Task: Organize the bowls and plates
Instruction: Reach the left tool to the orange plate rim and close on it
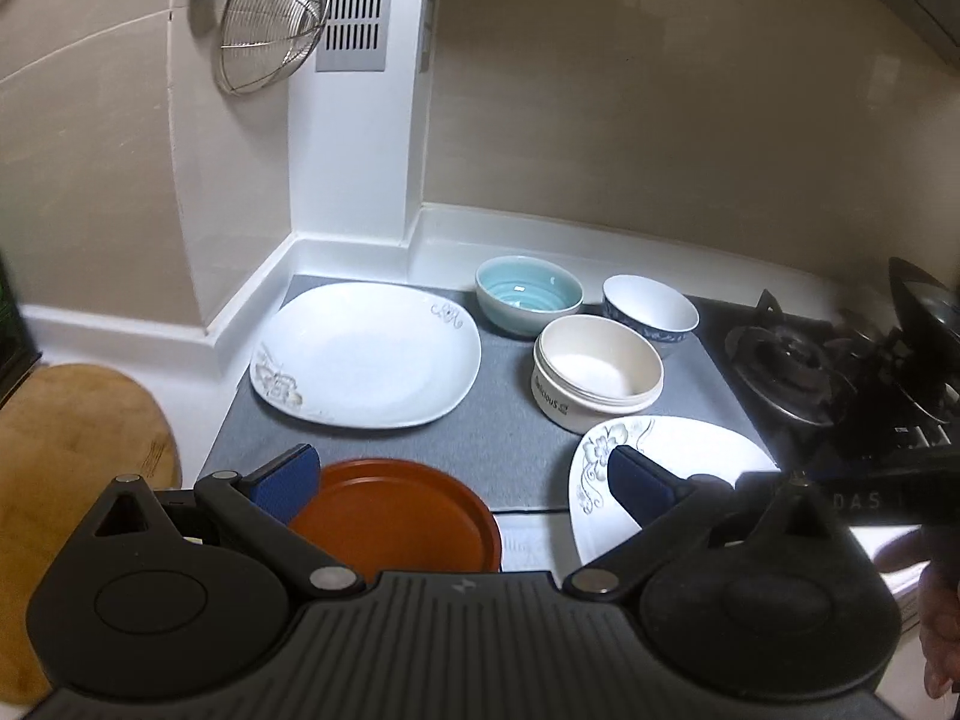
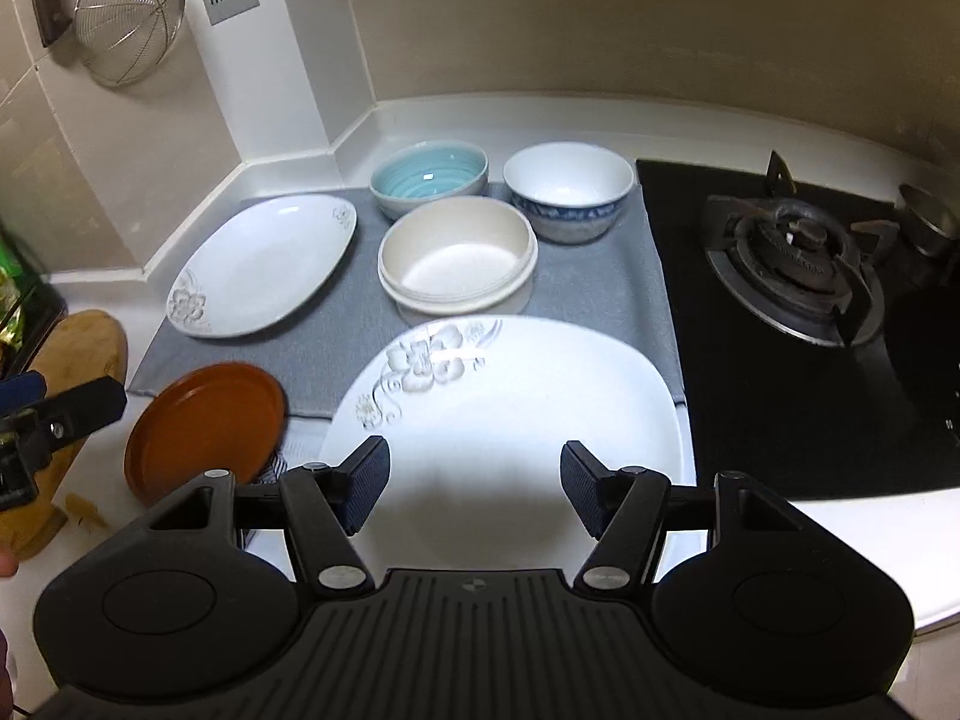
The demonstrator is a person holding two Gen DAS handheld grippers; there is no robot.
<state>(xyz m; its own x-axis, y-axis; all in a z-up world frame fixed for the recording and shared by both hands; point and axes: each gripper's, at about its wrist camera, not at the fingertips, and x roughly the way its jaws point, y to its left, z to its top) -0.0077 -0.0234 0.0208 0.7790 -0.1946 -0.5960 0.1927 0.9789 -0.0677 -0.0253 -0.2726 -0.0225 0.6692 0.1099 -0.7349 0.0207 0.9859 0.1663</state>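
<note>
On a grey mat (image 1: 510,444) (image 2: 336,354) lie a large white floral plate (image 1: 366,354) (image 2: 264,264), a teal bowl (image 1: 528,294) (image 2: 429,177), a blue-patterned white bowl (image 1: 651,309) (image 2: 567,189) and a cream bowl (image 1: 597,369) (image 2: 459,258). A brown plate (image 1: 396,516) (image 2: 207,426) sits at the mat's near edge, between the fingers of my open left gripper (image 1: 462,480). A second white floral plate (image 1: 672,468) (image 2: 504,420) lies near right; my open right gripper (image 2: 474,486) hovers over its near edge.
A black gas hob (image 1: 798,366) (image 2: 798,276) borders the mat on the right. A wooden board (image 1: 72,456) (image 2: 78,348) lies at left. A wire strainer (image 1: 270,18) (image 2: 126,18) hangs on the wall. The left gripper shows in the right wrist view (image 2: 36,420).
</note>
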